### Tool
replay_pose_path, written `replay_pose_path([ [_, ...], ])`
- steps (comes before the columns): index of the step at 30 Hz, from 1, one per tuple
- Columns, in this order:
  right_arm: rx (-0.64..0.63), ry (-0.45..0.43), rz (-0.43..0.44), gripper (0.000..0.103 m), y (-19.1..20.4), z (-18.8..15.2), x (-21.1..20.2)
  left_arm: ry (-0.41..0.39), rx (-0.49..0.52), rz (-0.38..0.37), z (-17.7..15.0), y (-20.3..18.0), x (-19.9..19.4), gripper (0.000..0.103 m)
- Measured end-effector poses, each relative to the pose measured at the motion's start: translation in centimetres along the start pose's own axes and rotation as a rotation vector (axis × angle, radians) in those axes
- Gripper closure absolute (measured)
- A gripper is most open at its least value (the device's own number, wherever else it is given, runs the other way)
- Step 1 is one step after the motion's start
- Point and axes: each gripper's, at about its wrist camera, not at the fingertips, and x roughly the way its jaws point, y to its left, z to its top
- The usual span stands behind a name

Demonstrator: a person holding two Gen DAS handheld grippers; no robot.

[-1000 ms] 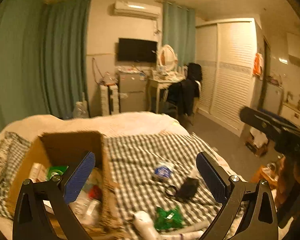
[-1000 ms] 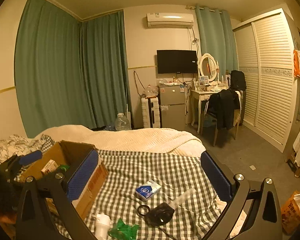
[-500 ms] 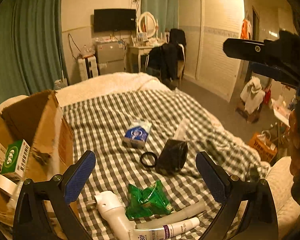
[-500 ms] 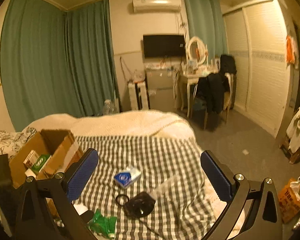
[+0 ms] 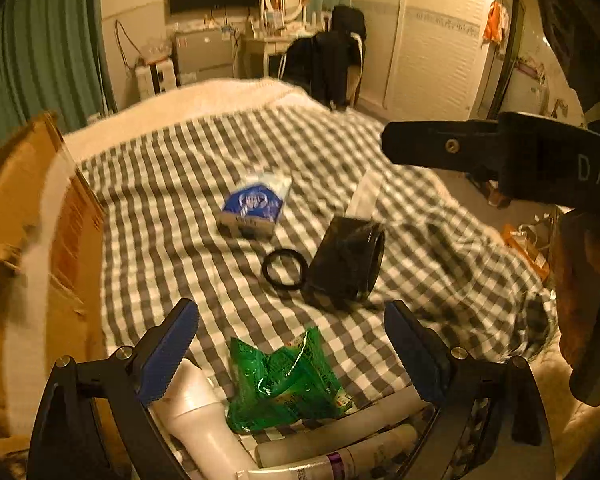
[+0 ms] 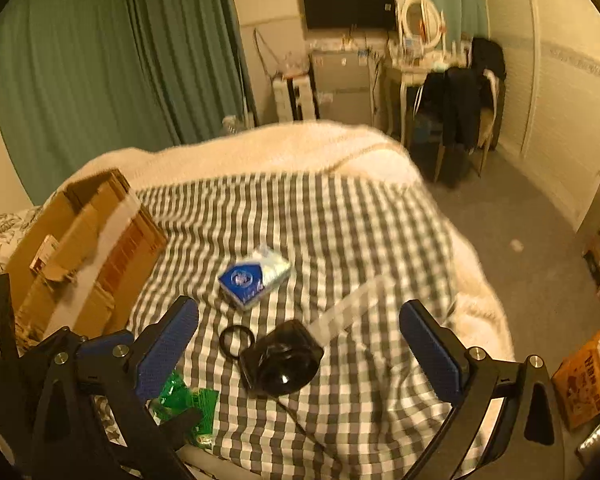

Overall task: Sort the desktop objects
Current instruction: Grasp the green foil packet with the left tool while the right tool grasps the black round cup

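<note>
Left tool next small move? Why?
Probably ease the left tool a bit lower onto the green packet. The packet lies on the checked cover just below and between the blue pads, nothing is gripped, and the jaws, though closing, stand wider than it. The cardboard box sits close on the left.

Both views tipped down toward the checked bedspread (image 5: 172, 184). Green packet (image 5: 288, 380) now between the closing left gripper (image 5: 292, 356) jaws, lower centre; cardboard box (image 5: 24, 216) slid left.

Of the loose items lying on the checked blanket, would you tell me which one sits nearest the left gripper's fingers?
The crumpled green packet, lying between the left gripper's closing blue pads, untouched; the black ring and blue-and-white pack lie farther up the blanket.
</note>
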Motion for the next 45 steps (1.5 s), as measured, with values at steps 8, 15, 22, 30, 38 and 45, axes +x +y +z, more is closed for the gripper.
replay_pose_path([
  [8, -0.015, 0.161, 0.028, 0.006, 0.5, -1.7, 5.6, 0.174, -0.014, -0.022, -1.3, 0.4, 4.4, 0.007],
  [15, 0.014, 0.249, 0.053, 0.013, 0.0, -2.7, 8.2, 0.234, 0.040, 0.039, -2.3, -0.2, 6.6, 0.012],
  [22, 0.033, 0.317, 0.074, 0.036, 0.1, -3.2, 10.0, 0.218, 0.023, 0.021, -2.6, 0.2, 5.9, 0.049],
  [30, 0.064, 0.284, 0.048, 0.044, -0.4, -2.7, 8.5, 0.191, 0.000, -0.050, -2.6, 1.3, 4.4, 0.066],
  [38, 0.115, 0.204, 0.026, 0.044, -1.4, -1.7, 6.3, 0.102, 0.020, -0.072, -2.0, 0.6, 1.2, 0.066],
  [45, 0.145, 0.141, 0.000, 0.044, -2.2, -1.2, 4.2, 0.044, 0.037, -0.060, -1.0, 0.4, -0.1, 0.066],
])
